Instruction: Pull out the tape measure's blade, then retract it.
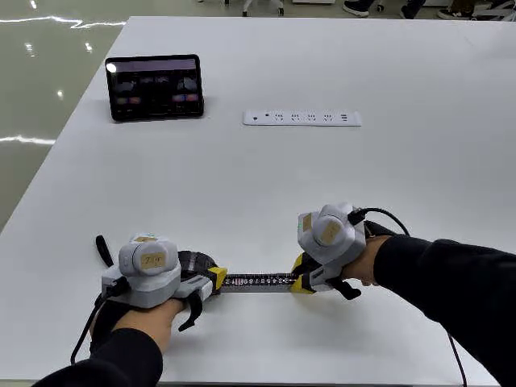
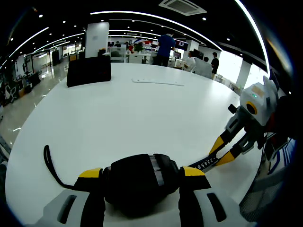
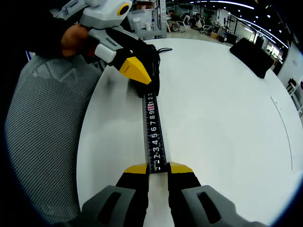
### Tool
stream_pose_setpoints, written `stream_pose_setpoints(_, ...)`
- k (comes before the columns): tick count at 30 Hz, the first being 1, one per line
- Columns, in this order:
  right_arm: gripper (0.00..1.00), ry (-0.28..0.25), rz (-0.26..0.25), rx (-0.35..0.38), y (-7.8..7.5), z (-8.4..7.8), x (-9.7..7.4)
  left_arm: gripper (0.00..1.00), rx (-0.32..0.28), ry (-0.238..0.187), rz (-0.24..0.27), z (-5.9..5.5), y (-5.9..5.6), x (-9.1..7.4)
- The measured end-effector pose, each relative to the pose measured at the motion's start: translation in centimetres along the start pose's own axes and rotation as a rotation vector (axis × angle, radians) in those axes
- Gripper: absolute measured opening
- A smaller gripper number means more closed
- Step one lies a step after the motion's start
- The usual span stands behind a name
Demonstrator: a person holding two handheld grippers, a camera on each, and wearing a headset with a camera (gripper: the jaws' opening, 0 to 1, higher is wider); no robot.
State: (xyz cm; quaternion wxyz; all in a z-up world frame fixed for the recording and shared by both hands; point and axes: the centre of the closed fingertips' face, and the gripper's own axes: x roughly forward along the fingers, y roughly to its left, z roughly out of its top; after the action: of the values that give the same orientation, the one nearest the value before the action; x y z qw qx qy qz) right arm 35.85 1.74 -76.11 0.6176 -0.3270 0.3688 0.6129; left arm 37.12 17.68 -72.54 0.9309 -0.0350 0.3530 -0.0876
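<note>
The black tape measure case (image 2: 142,182) sits between the yellow-tipped jaws of my left gripper (image 2: 142,174), which is shut on it; in the head view the case (image 1: 196,264) lies near the table's front edge. A short stretch of black numbered blade (image 1: 258,280) (image 3: 154,135) runs from the case to my right gripper (image 1: 300,282) (image 3: 157,168), which is shut on the blade's end. The blade (image 2: 204,164) lies flat just above the white table (image 1: 266,177). A black wrist strap (image 2: 49,163) trails left of the case.
A dark tablet (image 1: 154,86) stands at the back left, and a white power strip (image 1: 302,118) lies at the back centre. A grey mesh chair (image 3: 45,132) sits by the table's near edge. People stand far off in the room beyond the table.
</note>
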Motion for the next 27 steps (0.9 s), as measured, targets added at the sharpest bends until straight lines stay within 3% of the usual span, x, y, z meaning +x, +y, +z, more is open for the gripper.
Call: stream_pose_setpoints(27,0.10,-0.032,0.005,0.009,0.3,2.0,1.1,0.59,-0.007,0.000,-0.009,0.1,0.0,0.0)
